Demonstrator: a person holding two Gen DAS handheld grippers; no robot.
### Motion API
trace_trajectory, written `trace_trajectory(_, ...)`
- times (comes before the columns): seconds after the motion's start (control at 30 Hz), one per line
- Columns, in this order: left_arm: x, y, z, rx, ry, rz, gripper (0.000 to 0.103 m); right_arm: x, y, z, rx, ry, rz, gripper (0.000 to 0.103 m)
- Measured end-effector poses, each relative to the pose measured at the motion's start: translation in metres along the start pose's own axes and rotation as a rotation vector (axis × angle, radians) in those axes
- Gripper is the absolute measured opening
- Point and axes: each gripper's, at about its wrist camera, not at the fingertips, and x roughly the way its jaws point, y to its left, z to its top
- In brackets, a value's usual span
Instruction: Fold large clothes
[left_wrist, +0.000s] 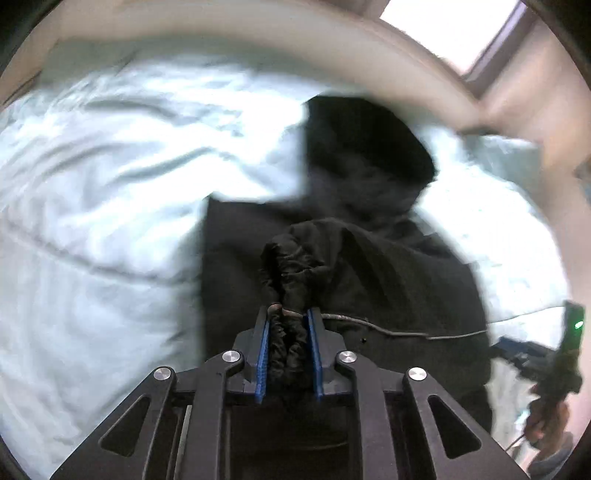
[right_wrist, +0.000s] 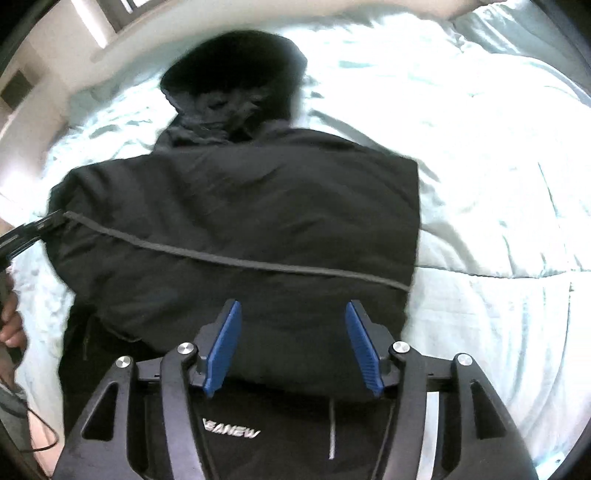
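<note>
A large black hooded jacket (right_wrist: 236, 206) lies on a pale blue bed cover, its hood (right_wrist: 236, 70) at the far end. In the left wrist view my left gripper (left_wrist: 289, 314) is shut on a bunched elastic cuff (left_wrist: 291, 266) of the jacket (left_wrist: 388, 280), held above the body. A grey drawcord (left_wrist: 388, 330) runs from the jaws to the right. In the right wrist view my right gripper (right_wrist: 293, 306) is open and empty, just over the near edge of the folded jacket. The cord (right_wrist: 236, 262) crosses the jacket, and the left gripper (right_wrist: 40, 225) shows at the left edge.
The pale blue bed cover (right_wrist: 498, 184) spreads wide on the right and far side, and to the left in the left wrist view (left_wrist: 92, 221). A beige wall (left_wrist: 258, 40) and a window (left_wrist: 454, 26) lie behind. The right gripper (left_wrist: 546, 354) shows at the right edge there.
</note>
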Motion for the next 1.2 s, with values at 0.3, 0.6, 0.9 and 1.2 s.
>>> trace_trajectory(0.3,0.061,0.026,-0.03,-0.021,0.129,0.11,0.029,0.079,0.018,-0.002,-0.107,0.084,-0.17,0.063)
trace_trajectory(0.6,-0.014,0.01,-0.009,0.071,-0.035,0.223,0.036,0.025,0.009,0.024,-0.071,-0.009,-0.075,0.062)
trace_trajectory(0.9,0.084,-0.026,-0.005,0.095,0.145,0.182,0.036,0.099,0.001,0.06,-0.029,0.031,-0.169,0.061)
trace_trajectory(1.2,0.065,-0.03,-0.008,0.136,0.101,0.172,0.036,0.085,0.002,0.066,-0.077,0.032,-0.14,0.061)
